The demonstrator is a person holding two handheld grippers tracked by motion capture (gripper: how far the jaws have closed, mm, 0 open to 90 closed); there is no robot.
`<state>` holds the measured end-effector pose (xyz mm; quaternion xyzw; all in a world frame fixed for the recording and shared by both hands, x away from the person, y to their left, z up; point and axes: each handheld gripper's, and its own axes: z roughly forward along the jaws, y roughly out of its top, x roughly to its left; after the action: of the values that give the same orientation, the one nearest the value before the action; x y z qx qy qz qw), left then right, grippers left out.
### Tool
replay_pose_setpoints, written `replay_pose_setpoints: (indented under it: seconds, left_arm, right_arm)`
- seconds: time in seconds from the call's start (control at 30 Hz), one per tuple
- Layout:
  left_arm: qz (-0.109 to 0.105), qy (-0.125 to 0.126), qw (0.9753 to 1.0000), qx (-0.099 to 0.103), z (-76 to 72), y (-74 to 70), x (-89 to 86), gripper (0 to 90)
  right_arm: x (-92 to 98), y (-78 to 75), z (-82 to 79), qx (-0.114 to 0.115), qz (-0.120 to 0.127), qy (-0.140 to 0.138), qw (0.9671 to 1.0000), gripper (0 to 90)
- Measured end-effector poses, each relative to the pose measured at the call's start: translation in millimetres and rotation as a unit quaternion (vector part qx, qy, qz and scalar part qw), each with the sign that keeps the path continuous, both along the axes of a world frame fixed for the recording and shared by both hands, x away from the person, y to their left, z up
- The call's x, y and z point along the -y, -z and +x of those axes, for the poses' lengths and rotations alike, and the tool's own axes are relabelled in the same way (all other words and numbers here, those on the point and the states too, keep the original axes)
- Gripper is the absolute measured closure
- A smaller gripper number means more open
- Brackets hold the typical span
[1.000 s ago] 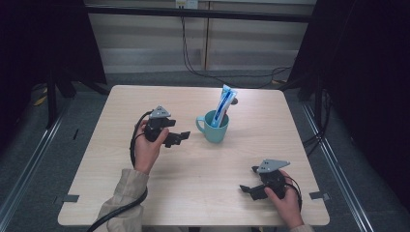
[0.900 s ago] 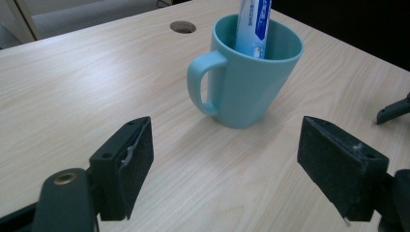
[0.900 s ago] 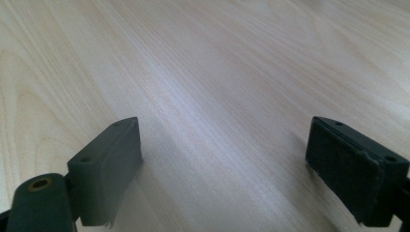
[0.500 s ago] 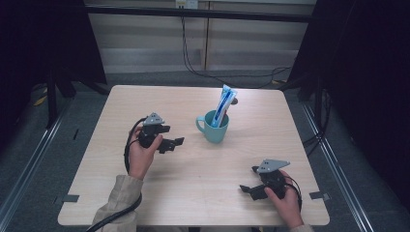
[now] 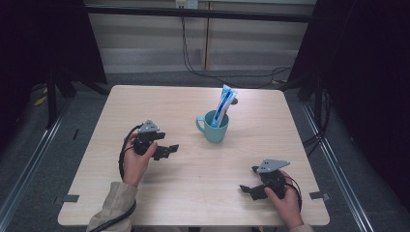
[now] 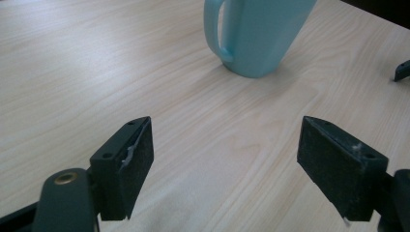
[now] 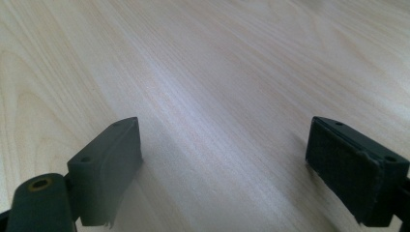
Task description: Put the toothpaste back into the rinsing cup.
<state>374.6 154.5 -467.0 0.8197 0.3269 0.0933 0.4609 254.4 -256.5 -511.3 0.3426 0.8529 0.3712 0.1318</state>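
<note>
A teal mug [image 5: 214, 126] stands upright near the middle of the light wooden table [image 5: 193, 188], with a blue and white tube [image 5: 224, 104] leaning out of it to the upper right. The mug's handle faces left. My left gripper [image 5: 173, 148] is to the left of the mug, held low over the table, jaws wide apart and empty. In the left gripper view the mug [image 6: 256, 34] stands ahead of the open gripper [image 6: 225, 157], well beyond the fingertips. My right gripper [image 5: 245, 189] rests near the table's front right, open, with bare wood between its jaws [image 7: 227, 164].
Black cables [image 5: 212, 72] lie on the floor behind the table. Dark frame posts stand at both back corners. In the left gripper view a tip of the other gripper [image 6: 402, 70] shows at the right edge.
My left gripper has pulled back from the mug, moving left and toward the table's front. The right gripper has stayed in place.
</note>
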Motion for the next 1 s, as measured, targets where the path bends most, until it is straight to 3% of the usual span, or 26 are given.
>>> replay_pose_setpoints:
  seconds: [1.0]
  left_arm:
    - [0.032,-0.001,0.9995,-0.003,-18.4,26.0,-23.2,21.0]
  right_arm:
    - [0.0,0.0,0.0,0.0,0.0,0.0,1.0,12.1]
